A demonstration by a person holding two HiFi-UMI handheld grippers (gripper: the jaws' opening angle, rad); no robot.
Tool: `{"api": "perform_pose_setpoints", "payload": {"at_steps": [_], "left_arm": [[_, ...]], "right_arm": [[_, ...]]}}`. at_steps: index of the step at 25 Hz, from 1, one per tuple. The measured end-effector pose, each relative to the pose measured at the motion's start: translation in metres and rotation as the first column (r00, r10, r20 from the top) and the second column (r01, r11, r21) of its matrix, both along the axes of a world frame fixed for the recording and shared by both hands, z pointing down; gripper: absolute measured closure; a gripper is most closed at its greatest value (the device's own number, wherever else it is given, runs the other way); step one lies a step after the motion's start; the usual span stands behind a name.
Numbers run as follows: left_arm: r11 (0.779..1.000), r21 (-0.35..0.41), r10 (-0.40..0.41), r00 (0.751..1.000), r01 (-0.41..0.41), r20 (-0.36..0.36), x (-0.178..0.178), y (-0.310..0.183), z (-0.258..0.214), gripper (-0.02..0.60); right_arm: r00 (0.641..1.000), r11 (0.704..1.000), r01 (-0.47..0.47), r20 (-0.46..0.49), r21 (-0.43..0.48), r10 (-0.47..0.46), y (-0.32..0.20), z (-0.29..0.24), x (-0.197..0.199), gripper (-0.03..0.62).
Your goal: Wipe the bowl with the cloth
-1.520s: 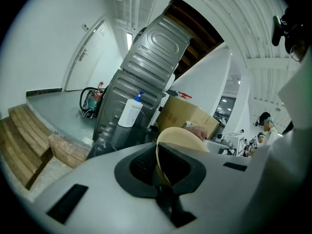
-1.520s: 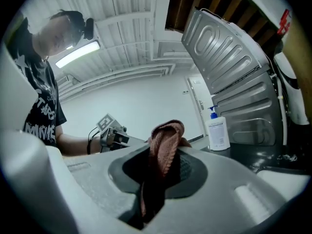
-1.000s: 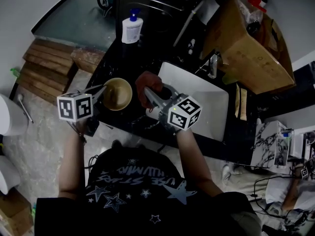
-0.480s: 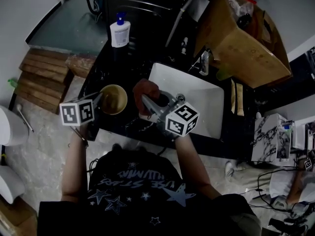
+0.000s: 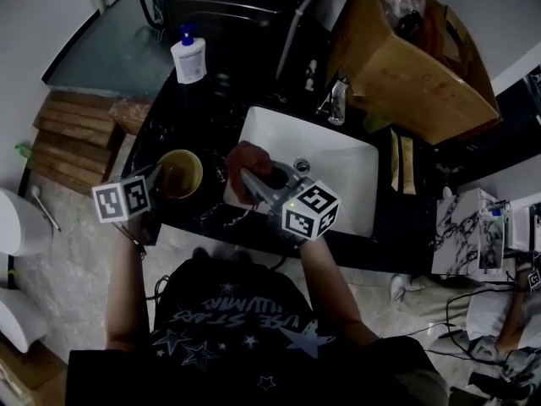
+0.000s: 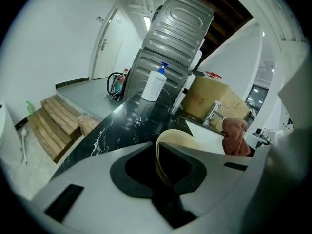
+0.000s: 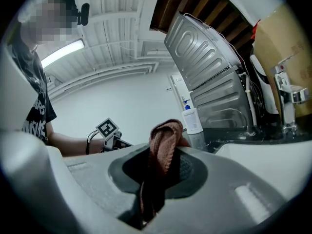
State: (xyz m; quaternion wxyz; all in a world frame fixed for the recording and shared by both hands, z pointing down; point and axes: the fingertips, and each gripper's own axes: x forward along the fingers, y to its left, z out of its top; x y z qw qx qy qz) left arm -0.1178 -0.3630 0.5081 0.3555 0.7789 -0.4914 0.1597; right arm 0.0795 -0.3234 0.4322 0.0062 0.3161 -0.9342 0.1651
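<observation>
Two grips on. Left gripper (image 5: 159, 175) is pinched on the bowl (image 5: 181, 173) rim at its left side, and the bowl is low over the black counter (image 5: 211, 218), left of the sink (image 5: 342, 155); can't tell if it's resting there. Right gripper (image 5: 248, 177) is clamped on the bunched cloth (image 5: 251, 159), over the sink's left rim. Cloth is near the bowl's right side, not touching it. Bowl mouth faces up. Likely next move: right gripper carries the cloth left and down into the bowl.

Right tool (image 7: 155, 199) clamped on bunched brown cloth (image 7: 165, 140) — soap bottle (image 7: 193, 118), faucet (image 7: 287, 99), ribbed metal panel (image 7: 209, 62) beyond.
</observation>
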Motion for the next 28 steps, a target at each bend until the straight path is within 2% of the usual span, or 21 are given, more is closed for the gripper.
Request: {"api": "perform_pose_setpoints", "payload": {"at_steps": [3, 5, 9, 13, 14, 17, 24, 28], "left_arm": [[0.998, 0.017, -0.054, 0.998, 0.054, 0.009, -0.003, 0.003, -0.002, 0.555], [0.995, 0.026, -0.091, 0.996, 0.091, 0.010, -0.006, 0.006, -0.004, 0.485], [0.987, 0.097, -0.135, 0.990, 0.132, 0.032, -0.009, 0.012, -0.016, 0.412], [0.960, 0.196, -0.210, 0.977, 0.199, 0.035, -0.015, 0.019, -0.024, 0.274], [0.957, 0.215, -0.212, 0.976, 0.197, 0.053, -0.016, 0.023, -0.025, 0.264], [0.958, 0.239, -0.181, 0.980, 0.156, 0.086, -0.013, 0.037, -0.026, 0.264], [0.948, 0.291, -0.144, 0.989, 0.132, 0.022, -0.018, 0.085, -0.034, 0.264], [0.934, 0.345, -0.108, 0.994, 0.091, 0.031, -0.021, 0.118, -0.048, 0.264]], "right_arm": [[1.000, 1.000, -0.002, 0.017, -0.027, 0.002, 0.006, 0.005, 0.010, 0.528], [0.999, 0.999, 0.009, 0.033, -0.043, -0.008, 0.010, 0.008, 0.014, 0.528], [0.997, 0.996, 0.062, 0.057, -0.067, -0.058, 0.020, 0.013, 0.014, 0.528], [0.993, 0.990, 0.116, 0.045, -0.080, -0.113, 0.029, 0.018, 0.009, 0.528], [0.993, 0.990, 0.118, 0.036, -0.077, -0.116, 0.030, 0.019, 0.009, 0.528], [0.994, 0.992, 0.107, 0.026, -0.065, -0.105, 0.035, 0.017, 0.008, 0.528], [0.997, 0.995, 0.075, -0.004, -0.065, -0.075, 0.076, 0.014, -0.004, 0.528], [0.997, 0.996, 0.076, -0.019, -0.049, -0.077, 0.109, 0.004, -0.027, 0.528]]}}
